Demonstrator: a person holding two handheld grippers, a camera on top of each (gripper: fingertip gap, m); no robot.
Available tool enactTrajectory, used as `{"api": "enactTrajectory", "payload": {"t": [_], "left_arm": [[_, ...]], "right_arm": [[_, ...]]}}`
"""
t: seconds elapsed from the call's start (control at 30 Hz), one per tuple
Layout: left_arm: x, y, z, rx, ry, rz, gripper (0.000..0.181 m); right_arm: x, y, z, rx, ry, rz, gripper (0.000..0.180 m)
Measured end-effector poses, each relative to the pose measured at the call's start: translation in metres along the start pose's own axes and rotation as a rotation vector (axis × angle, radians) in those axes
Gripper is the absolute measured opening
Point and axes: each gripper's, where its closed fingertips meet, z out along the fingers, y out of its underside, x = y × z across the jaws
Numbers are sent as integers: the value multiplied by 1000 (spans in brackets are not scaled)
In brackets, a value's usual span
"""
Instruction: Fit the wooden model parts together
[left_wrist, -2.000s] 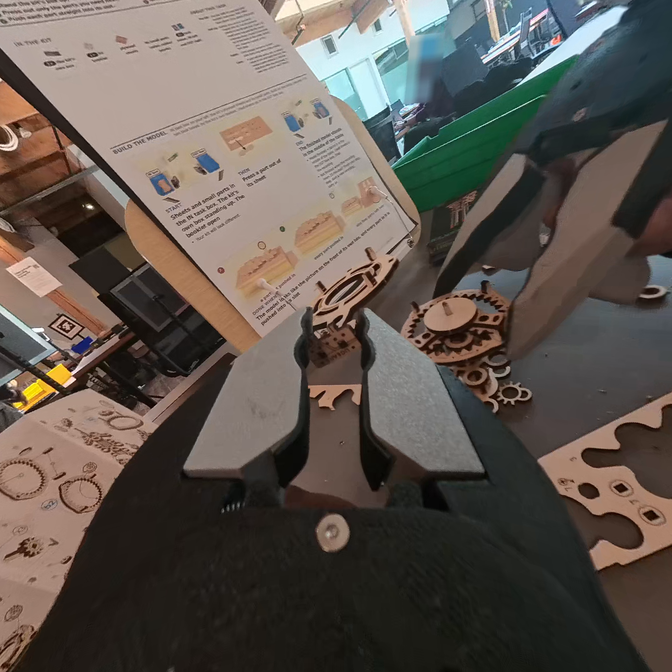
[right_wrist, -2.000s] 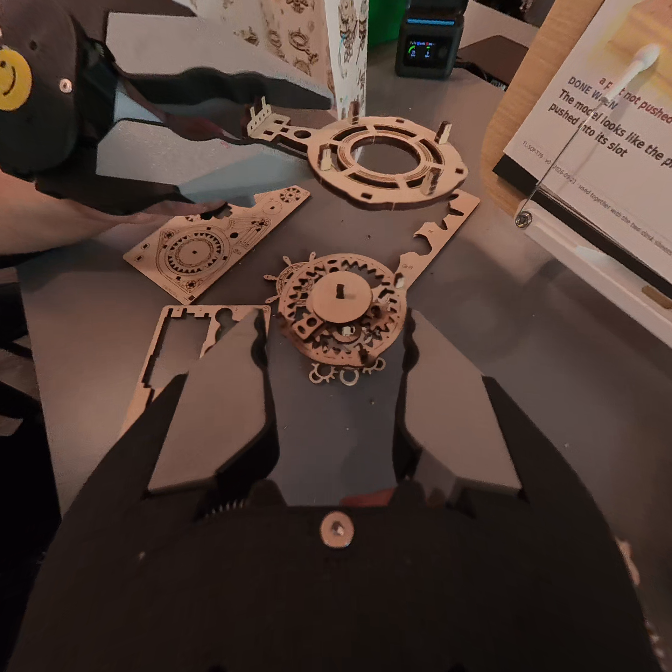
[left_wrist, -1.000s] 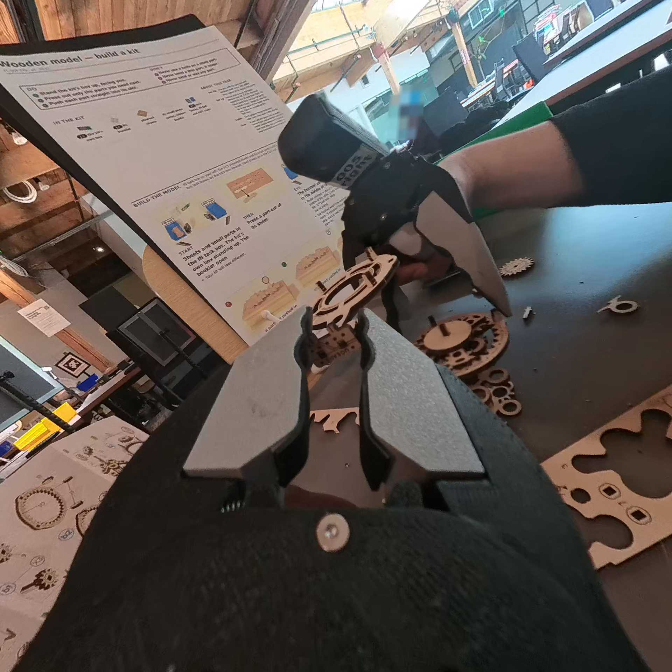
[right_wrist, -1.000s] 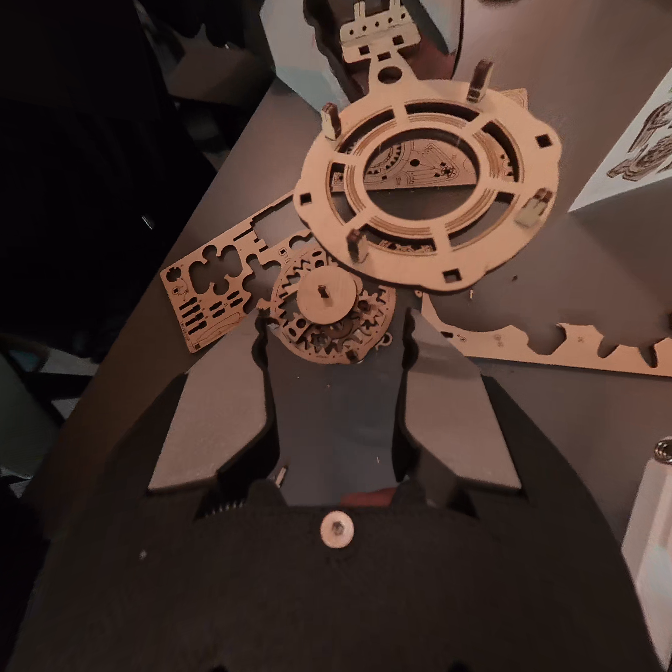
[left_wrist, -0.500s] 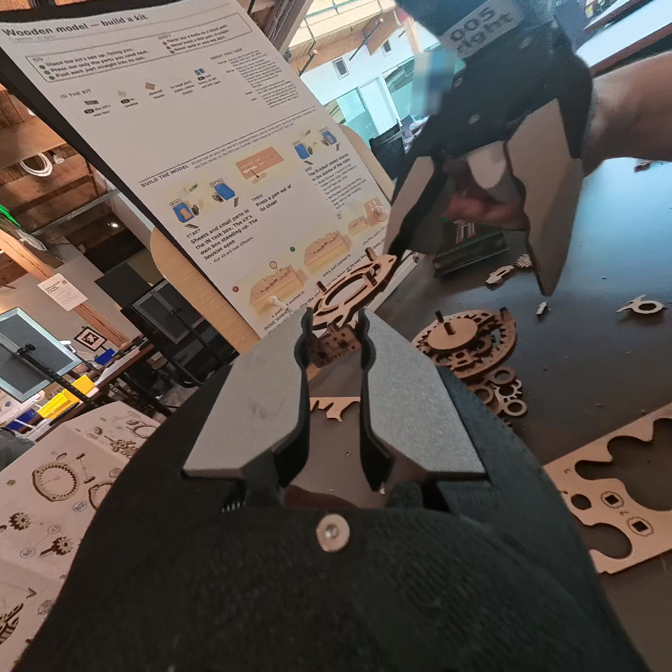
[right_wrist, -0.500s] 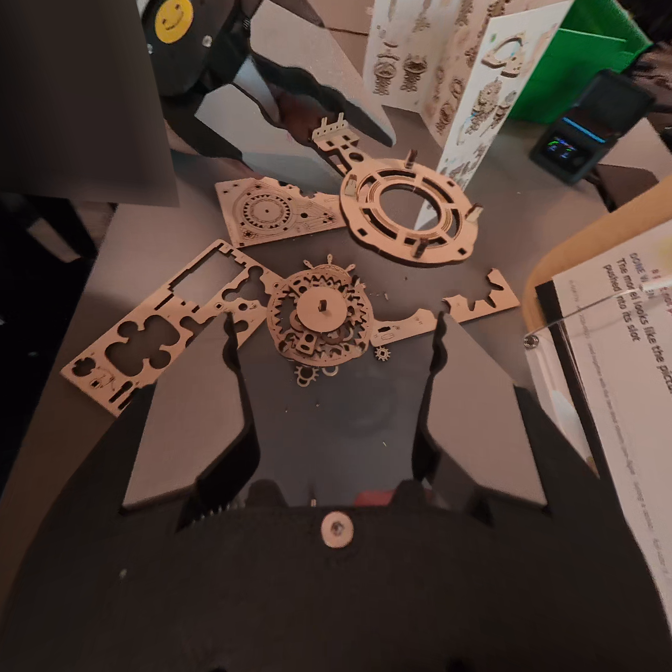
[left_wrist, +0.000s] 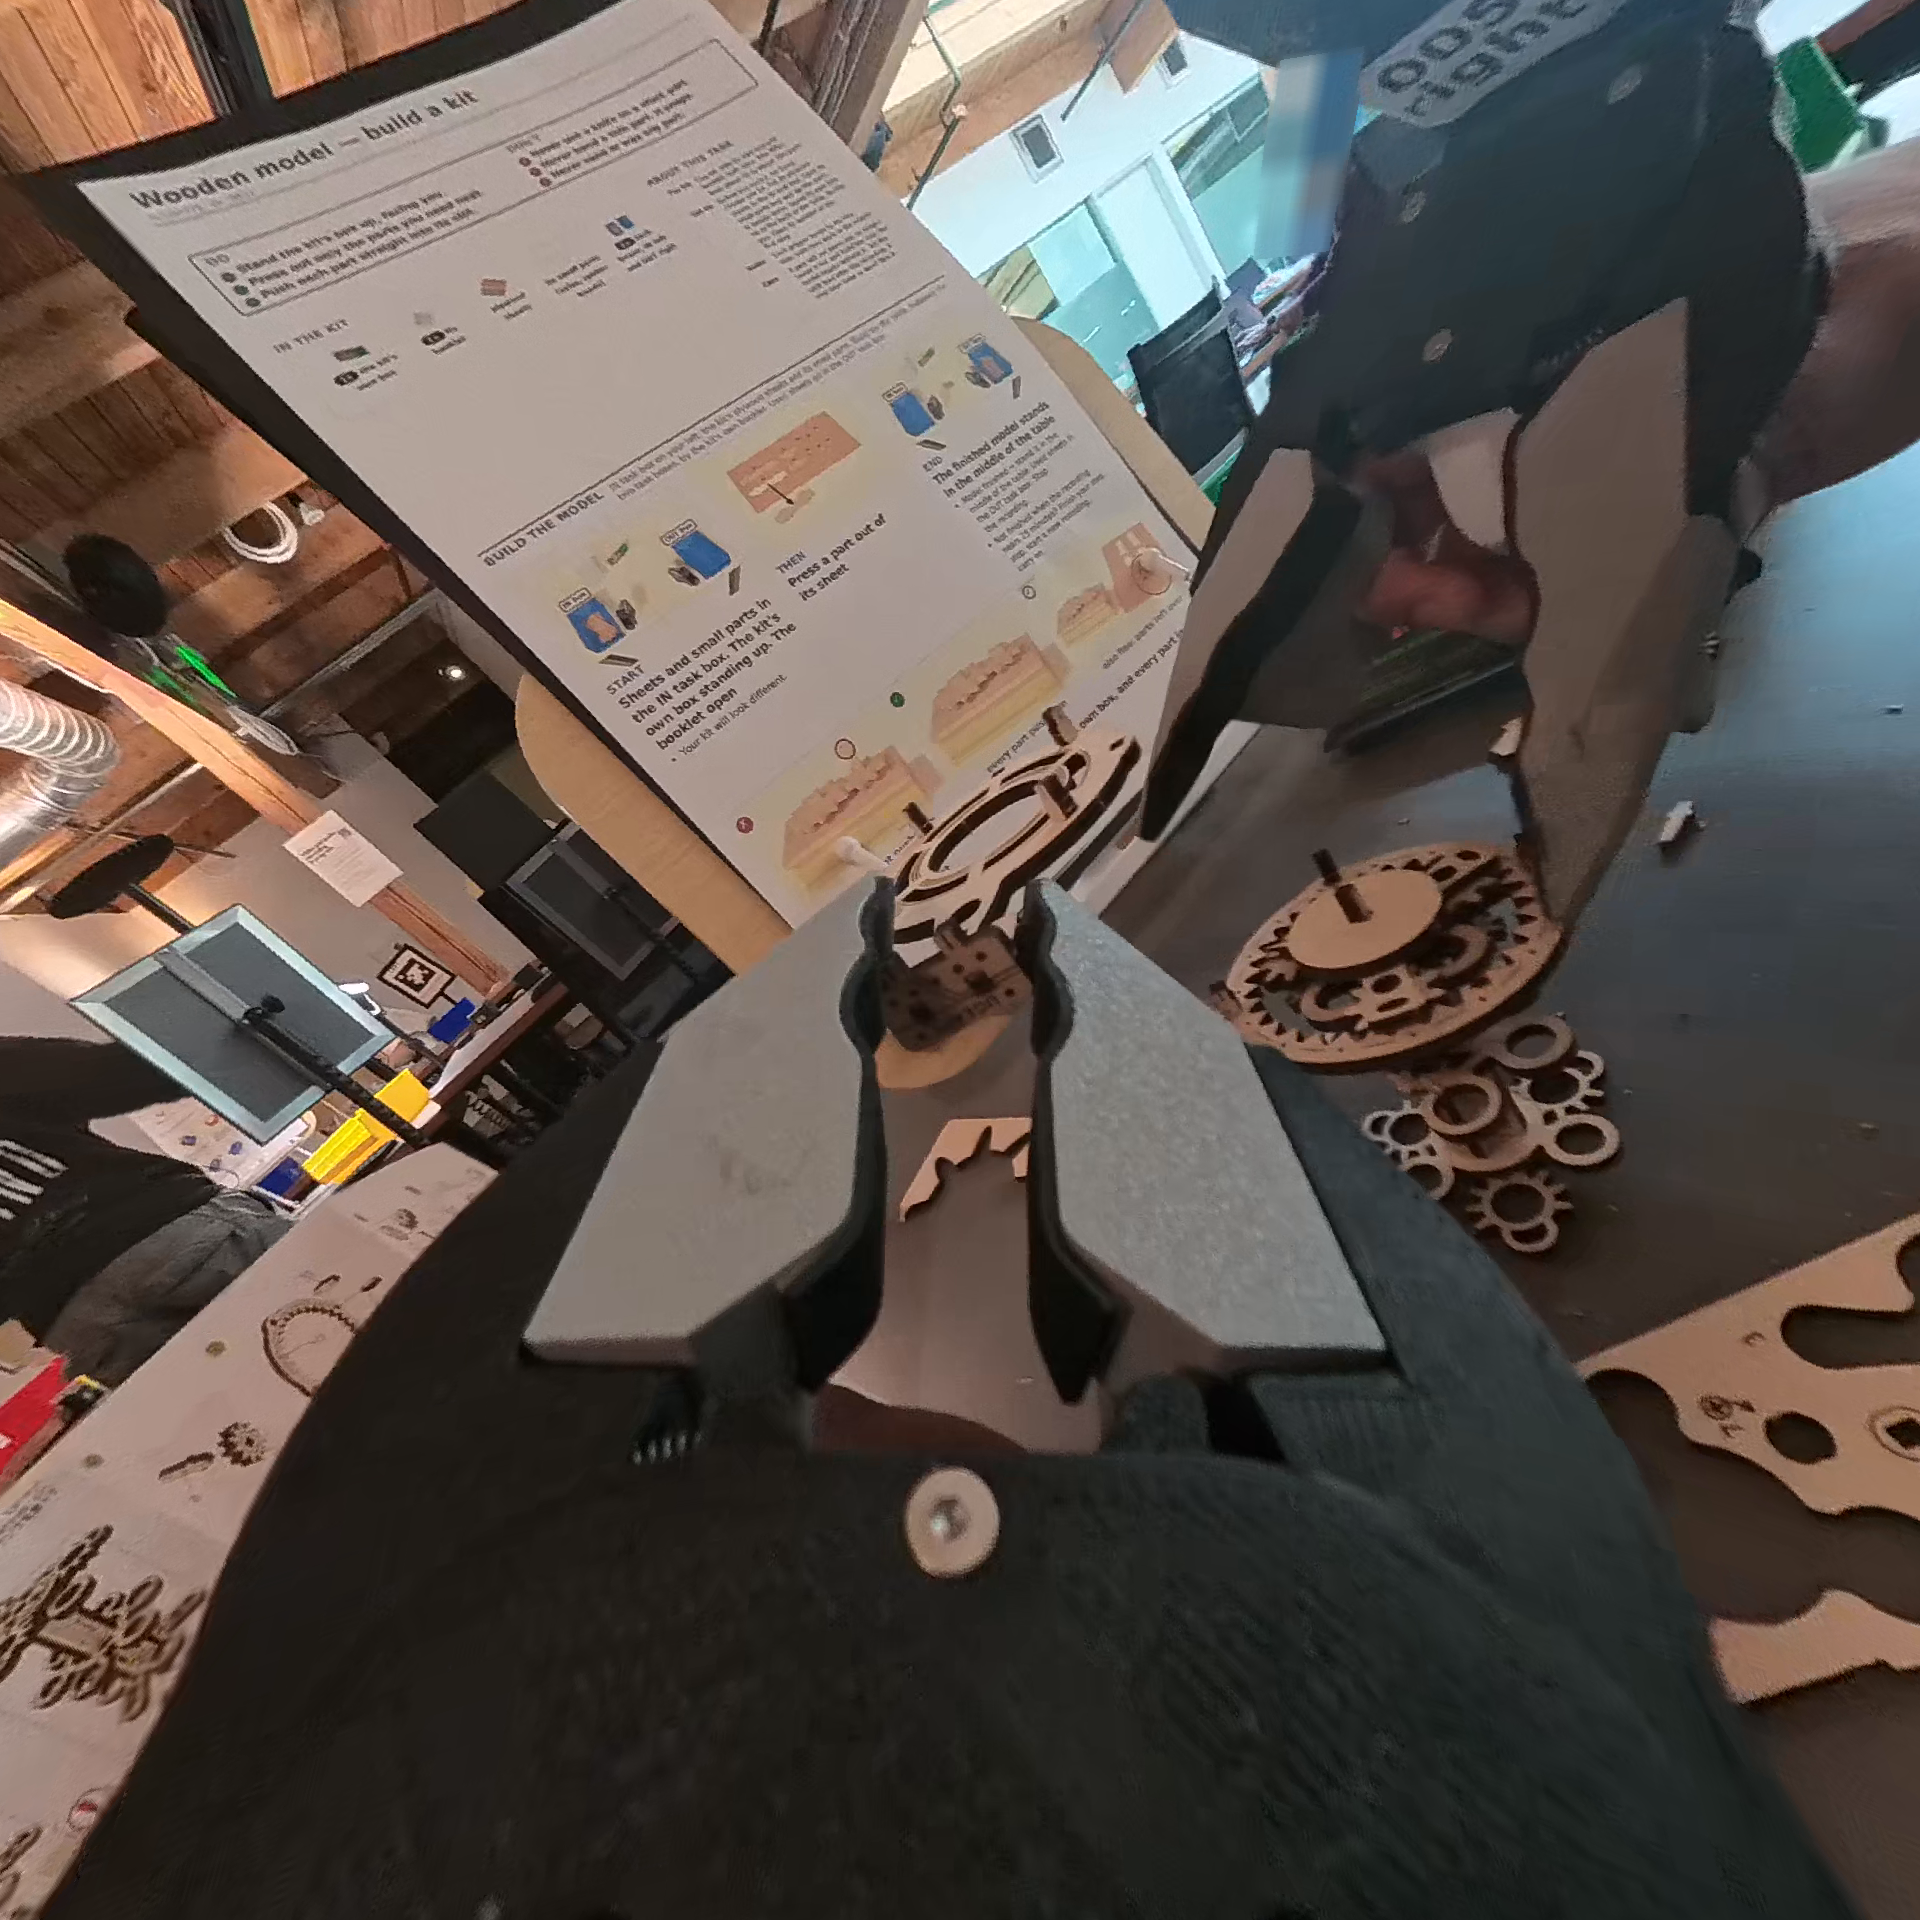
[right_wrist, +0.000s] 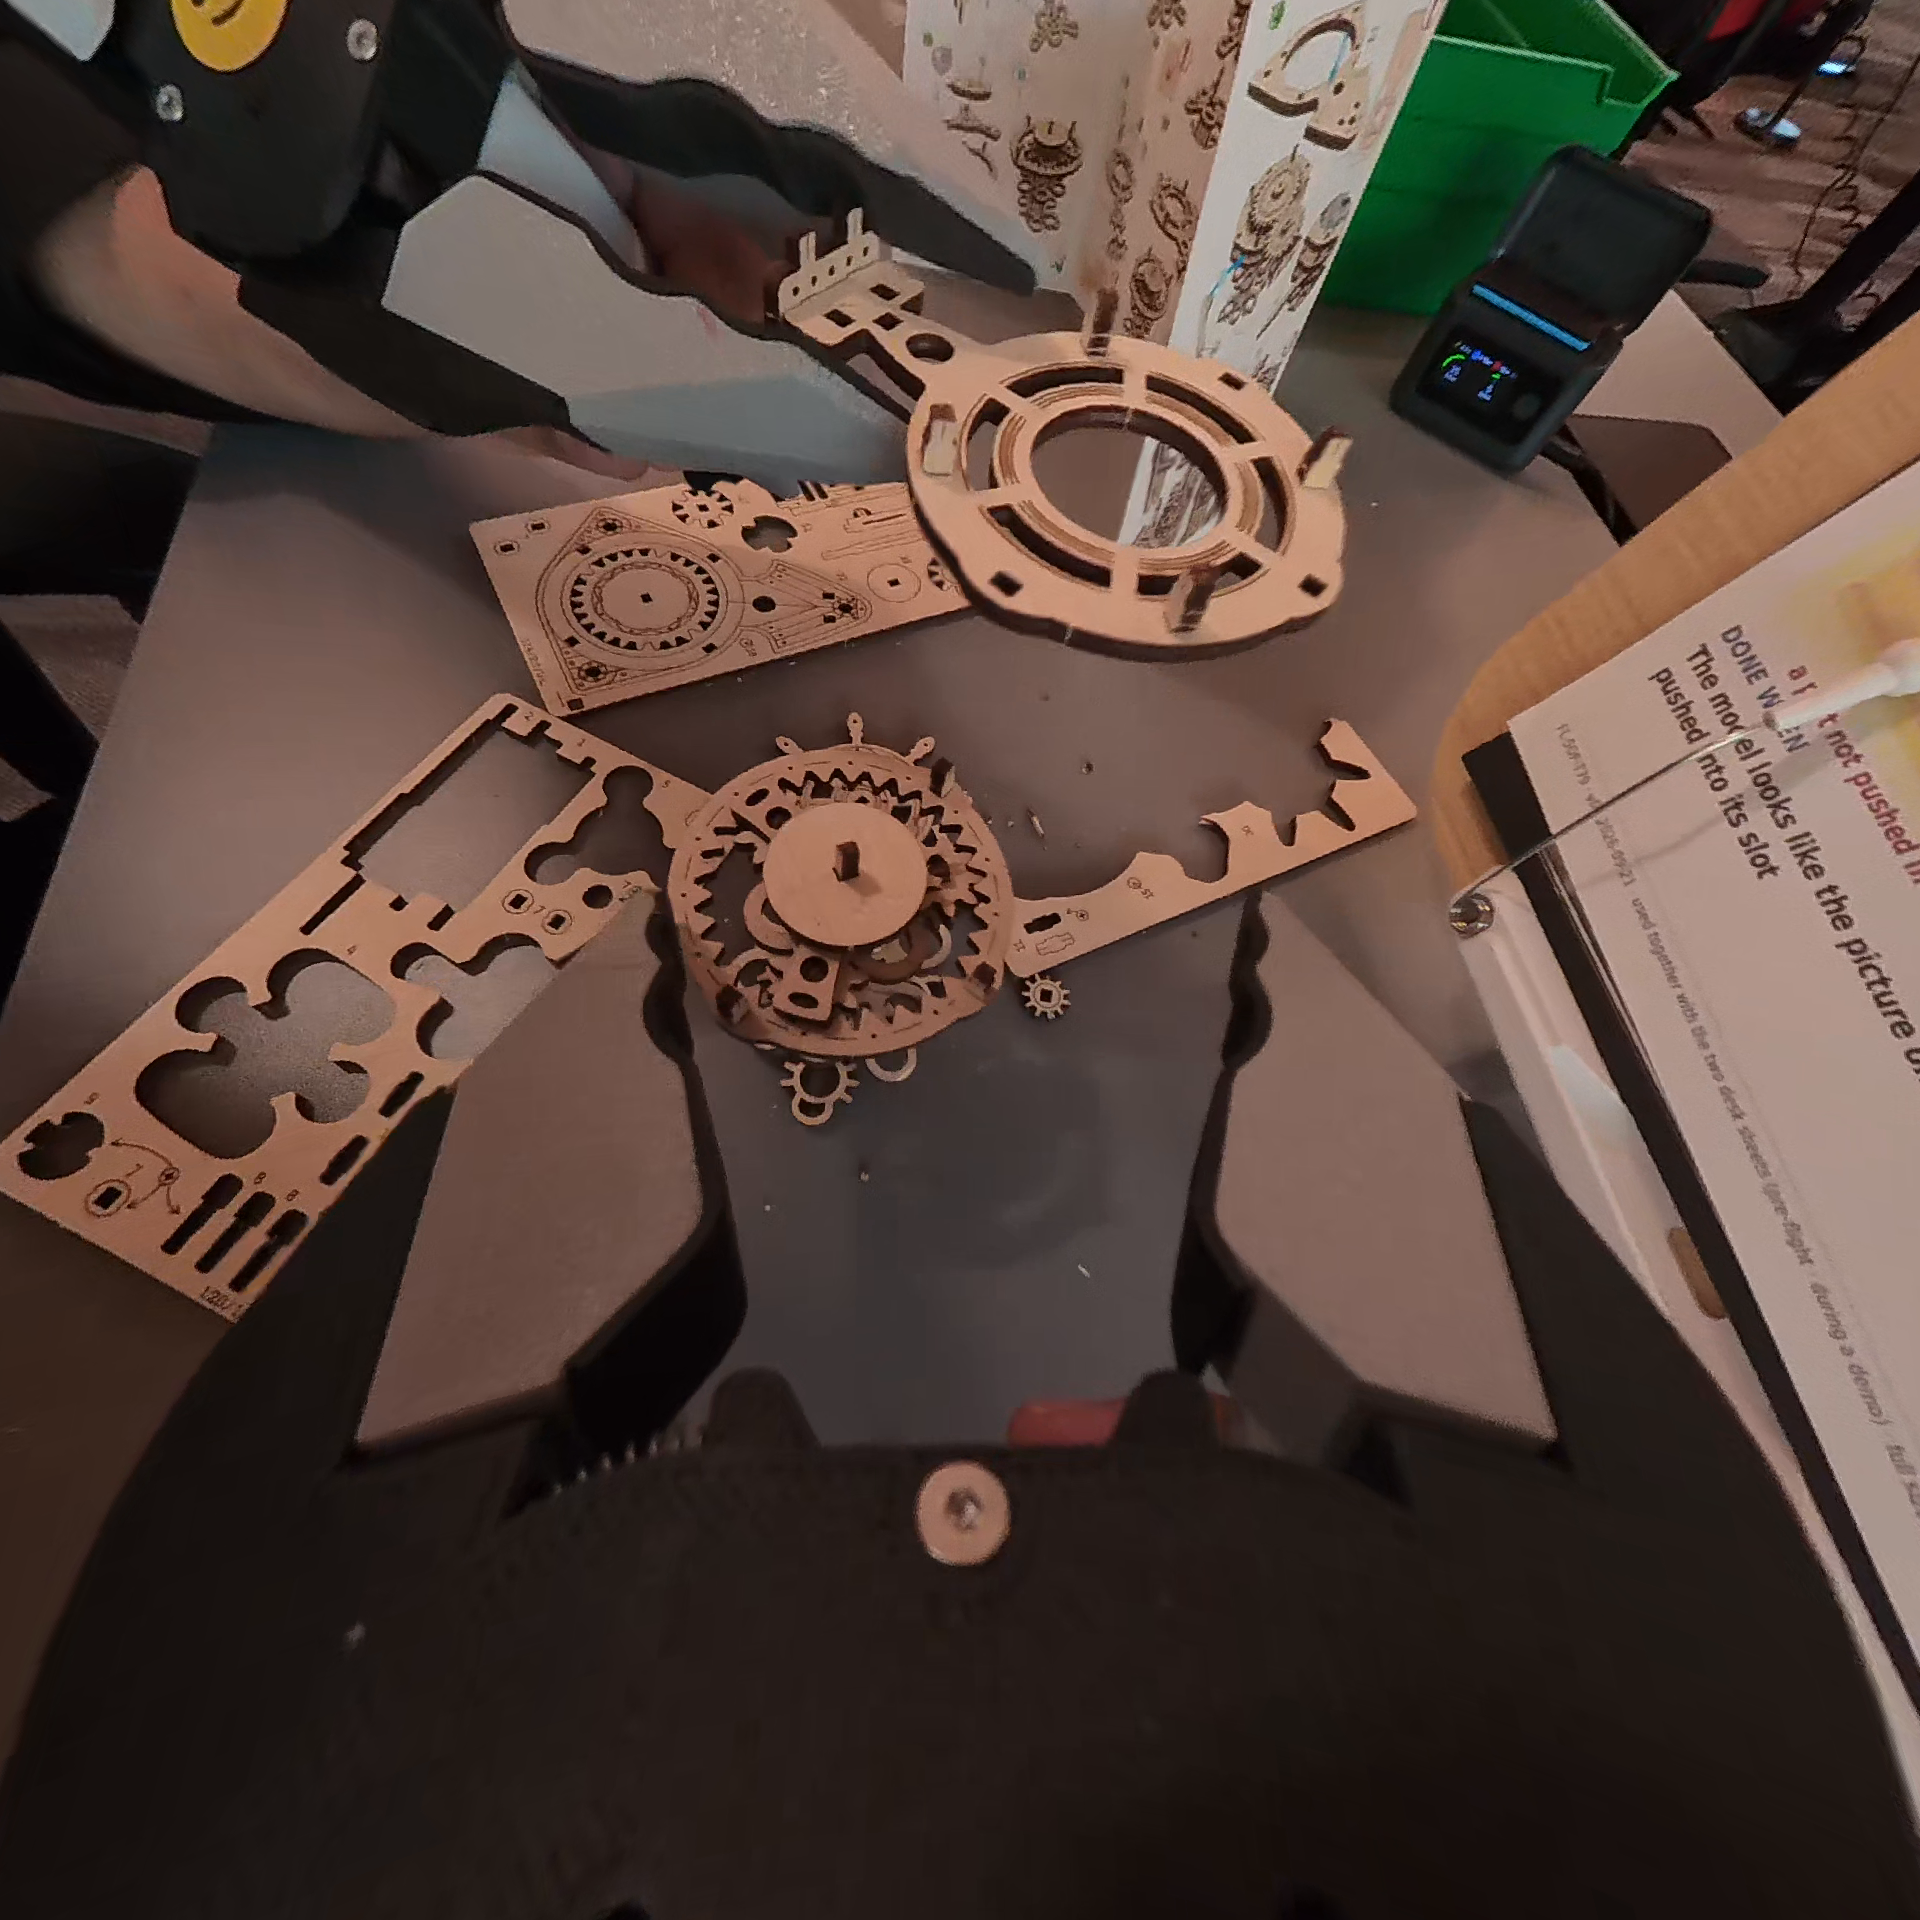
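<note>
Left gripper (left_wrist: 951, 940): black textured body, two broad grey fingers (left_wrist: 727, 1174) with black scalloped inner edges, one silver screw (left_wrist: 951, 1524) centred on the body. Yellow round sticker (right_wrist: 223, 26) and small silver screws on its housing in the right wrist view. Right gripper (right_wrist: 951, 940): same build, black body, grey fingers (right_wrist: 561, 1174), silver screw (right_wrist: 963, 1512). White label (left_wrist: 1475, 47) on top of its black housing. Black sleeve (right_wrist: 52, 270) at the left arm.

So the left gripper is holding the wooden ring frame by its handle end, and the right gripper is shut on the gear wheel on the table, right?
Not quite. The right gripper is open, its fingers spread either side of the gear wheel on the table, as the right wrist view shows. The left gripper does hold the ring frame by its handle end.
</note>
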Motion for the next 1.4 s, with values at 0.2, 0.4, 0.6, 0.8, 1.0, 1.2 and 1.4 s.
{"api": "enactTrajectory", "payload": {"t": [0.2, 0.4, 0.6, 0.8, 1.0, 1.2, 1.4], "left_arm": [[16, -2, 1, -5, 33, 40, 22], [17, 1, 2, -16, 45, 25, 22], [25, -4, 0, -30, 48, 56, 22], [26, -19, -11, -108, -68, 169, 22], [35, -59, -20, -78, -221, 297, 22], [58, -70, -21, -98, -315, 388, 22], [86, -79, -30, -65, -243, 323, 38]], "right_arm": [[15, 12, -11, -19, 38, 15, 101], [31, 2, -36, 60, 89, 47, 99], [19, -3, -45, 93, 26, 37, 73], [-1, -17, -58, 149, -84, 62, 41], [-7, -46, -59, 276, -153, 338, 35], [-17, -48, -66, 372, -362, 584, 13], [-17, -45, -68, 363, -474, 601, 12]]}}
